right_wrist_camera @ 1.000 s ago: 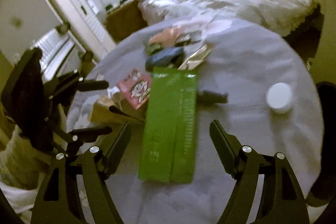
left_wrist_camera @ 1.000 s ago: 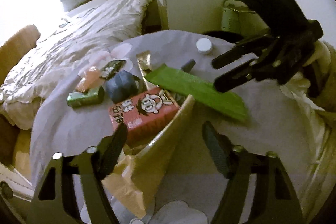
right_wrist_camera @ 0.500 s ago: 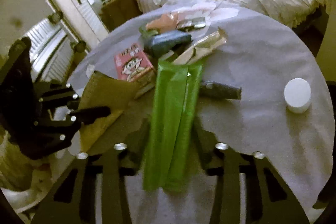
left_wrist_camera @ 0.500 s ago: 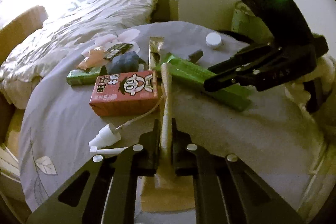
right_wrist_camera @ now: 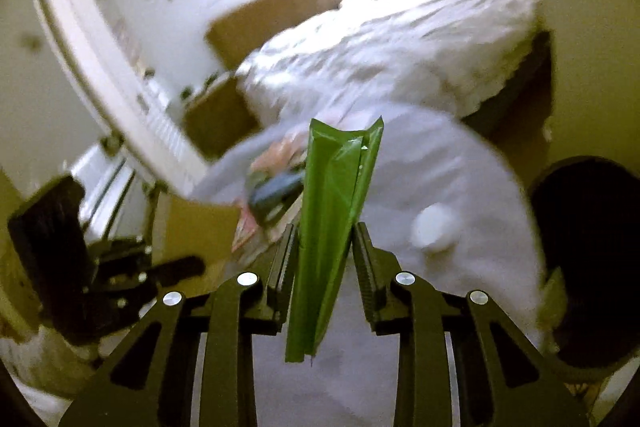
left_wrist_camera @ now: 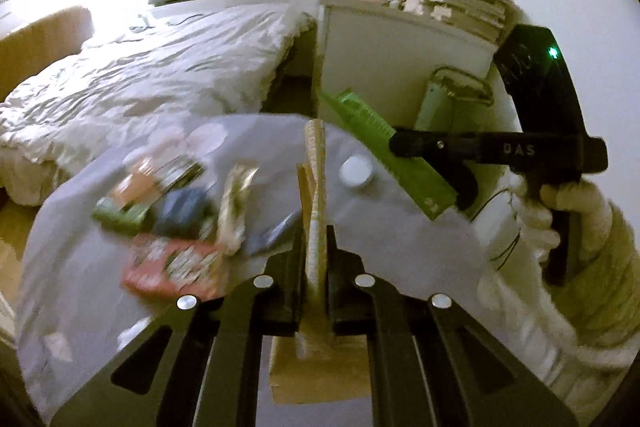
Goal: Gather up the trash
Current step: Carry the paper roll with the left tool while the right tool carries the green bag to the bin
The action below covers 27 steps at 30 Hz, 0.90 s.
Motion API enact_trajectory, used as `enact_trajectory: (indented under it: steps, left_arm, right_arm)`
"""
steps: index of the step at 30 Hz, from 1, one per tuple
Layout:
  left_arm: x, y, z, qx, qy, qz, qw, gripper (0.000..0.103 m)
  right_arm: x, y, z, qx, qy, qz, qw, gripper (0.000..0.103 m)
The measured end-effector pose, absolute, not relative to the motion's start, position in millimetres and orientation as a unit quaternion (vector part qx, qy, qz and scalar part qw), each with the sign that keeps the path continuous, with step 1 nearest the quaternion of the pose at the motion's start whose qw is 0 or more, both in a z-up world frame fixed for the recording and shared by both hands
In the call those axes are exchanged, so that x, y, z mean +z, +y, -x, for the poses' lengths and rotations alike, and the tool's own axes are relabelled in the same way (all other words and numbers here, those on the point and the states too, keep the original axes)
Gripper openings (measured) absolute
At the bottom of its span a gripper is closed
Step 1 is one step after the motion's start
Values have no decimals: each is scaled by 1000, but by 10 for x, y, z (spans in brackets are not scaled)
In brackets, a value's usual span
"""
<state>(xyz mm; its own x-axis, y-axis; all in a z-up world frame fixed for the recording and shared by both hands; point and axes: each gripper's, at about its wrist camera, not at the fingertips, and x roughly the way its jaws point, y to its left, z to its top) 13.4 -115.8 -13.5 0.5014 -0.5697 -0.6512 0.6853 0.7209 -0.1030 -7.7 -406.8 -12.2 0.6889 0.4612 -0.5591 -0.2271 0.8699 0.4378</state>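
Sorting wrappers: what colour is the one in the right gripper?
Bright green wrapper, clearest in the right wrist view.

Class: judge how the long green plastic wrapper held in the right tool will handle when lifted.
The long green plastic wrapper probably weighs little: it looks like thin, creased film. It seems fairly floppy, folding lengthwise between the right tool fingers. Its glossy surface might slip.

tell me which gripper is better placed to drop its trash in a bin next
Right, probably. The right gripper holds the green wrapper off the table, and a dark round bin-like shape sits on its side. The left gripper holds the brown bag farther away.
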Motion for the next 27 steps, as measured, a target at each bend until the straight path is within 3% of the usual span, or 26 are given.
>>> enact_trajectory:
  steps: [10, 20, 27]
  left_arm:
    - [108, -2326, -312, -423, 311, -52, 849, 9]
    - [-5, -3318, -479, -457, 323, -43, 828, 10]
    - [-132, -3608, -546, -457, 338, -47, 821, 10]
  right_arm:
    - [32, -5303, 398, 39, 273, -225, 935, 29]
    - [-239, -6031, 500, -32, 271, -272, 923, 29]
    - [-450, -6236, 502, -49, 277, -294, 914, 29]
